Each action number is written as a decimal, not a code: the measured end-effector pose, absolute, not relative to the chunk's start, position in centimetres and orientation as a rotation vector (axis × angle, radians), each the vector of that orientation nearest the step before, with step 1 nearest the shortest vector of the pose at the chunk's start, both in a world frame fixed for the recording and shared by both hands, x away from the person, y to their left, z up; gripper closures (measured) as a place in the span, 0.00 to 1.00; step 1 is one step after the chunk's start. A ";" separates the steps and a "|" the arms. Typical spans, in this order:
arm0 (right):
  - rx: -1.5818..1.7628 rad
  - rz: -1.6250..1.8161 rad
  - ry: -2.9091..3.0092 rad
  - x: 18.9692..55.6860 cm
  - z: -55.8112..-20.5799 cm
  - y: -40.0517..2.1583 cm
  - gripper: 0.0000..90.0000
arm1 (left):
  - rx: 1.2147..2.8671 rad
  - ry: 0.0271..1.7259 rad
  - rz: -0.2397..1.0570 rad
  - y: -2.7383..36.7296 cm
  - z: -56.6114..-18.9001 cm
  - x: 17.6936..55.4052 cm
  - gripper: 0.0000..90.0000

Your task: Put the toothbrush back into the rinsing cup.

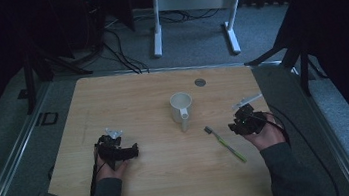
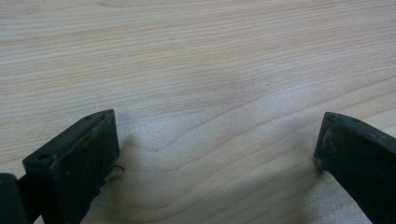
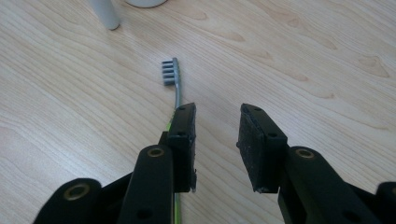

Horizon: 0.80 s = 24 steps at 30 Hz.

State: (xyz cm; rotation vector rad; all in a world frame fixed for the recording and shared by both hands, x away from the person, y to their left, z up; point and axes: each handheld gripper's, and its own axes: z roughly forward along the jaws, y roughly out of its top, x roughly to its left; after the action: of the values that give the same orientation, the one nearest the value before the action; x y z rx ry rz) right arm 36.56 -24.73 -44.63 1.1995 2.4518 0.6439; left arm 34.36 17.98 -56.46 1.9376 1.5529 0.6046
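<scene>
While both hands rested on the table [image 1: 162, 180], the scene read as below.

Toothbrush [image 1: 224, 143]: slim, w/ a grey bristle head and grey neck running into a yellow-green handle; lay flat on the wood, diagonal in the high view, head toward the mug, handle end toward the person.
Toothbrush, close-up [image 3: 171, 73]: bristles in neat grey rows, head pointing away from the cam; handle passed under the left-hand jaw of the right gripper view, a green strip showing beside that jaw.
Toothbrush position: right half of the table, betw. the mug and the right gripper, apart from the mug.
Right gripper [image 3: 215, 128]: jaws partly spread, bare gap betw. the pads, nothing gripped; tips low over the brush handle, which sat off to one side, not betw. the pads.
Right gripper, high view [image 1: 246, 119]: just beside the brush, held in the person's right hand.
Left gripper [image 2: 217, 140]: jaws wide apart, nothing but bare wood betw. them; released.
Left gripper, high view [image 1: 117, 150]: left half of the table, well apart from the brush.
Mug [image 1: 181, 106]: white, upright, near table centre, handle toward the person.
</scene>
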 end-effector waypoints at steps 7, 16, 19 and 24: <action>1.190 0.599 2.483 37.0 -44.3 -24.3 0.75 | 1.934 1.554 0.605 18.0 -56.5 34.4 0.00; 1.178 0.545 2.537 37.6 -44.0 -23.6 0.75 | 1.937 1.553 0.605 18.0 -56.5 34.4 0.00; 1.164 0.528 2.564 38.0 -43.9 -23.3 0.75 | 1.937 1.552 0.606 18.0 -56.5 34.4 0.00; 1.164 0.499 2.612 38.6 -43.8 -23.0 0.77 | 1.937 1.553 0.605 18.0 -56.5 34.4 0.00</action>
State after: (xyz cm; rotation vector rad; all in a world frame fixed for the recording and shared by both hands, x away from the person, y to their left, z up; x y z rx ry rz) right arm 38.61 -23.01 -43.83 1.1645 2.6117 0.4991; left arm 34.37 17.98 -56.46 1.9369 1.5530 0.6051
